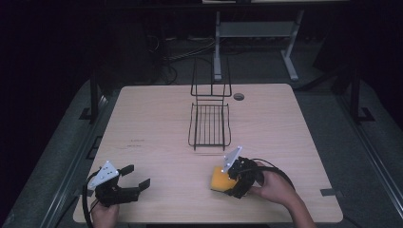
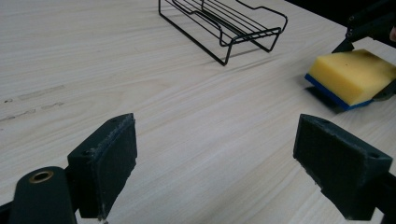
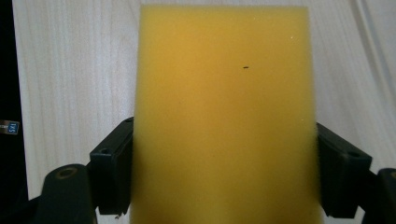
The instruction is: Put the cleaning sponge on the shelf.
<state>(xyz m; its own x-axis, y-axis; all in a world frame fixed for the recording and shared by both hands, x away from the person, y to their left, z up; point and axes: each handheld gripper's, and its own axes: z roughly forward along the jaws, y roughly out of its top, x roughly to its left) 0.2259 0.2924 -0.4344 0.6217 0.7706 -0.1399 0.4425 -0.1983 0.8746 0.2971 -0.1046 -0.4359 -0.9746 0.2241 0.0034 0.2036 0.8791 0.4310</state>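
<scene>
Gripping the yellow sponge (image 3: 224, 116) squarely, jaws clamped on its long sides, the right gripper (image 1: 236, 179) should lift it level toward the wire rack (image 1: 209, 124); left gripper (image 1: 124, 183) jaws stand apart.

Light wood table (image 1: 142, 118): black wire rack (image 1: 209, 124), sponge (image 1: 222, 180) prob. resting near front.
</scene>
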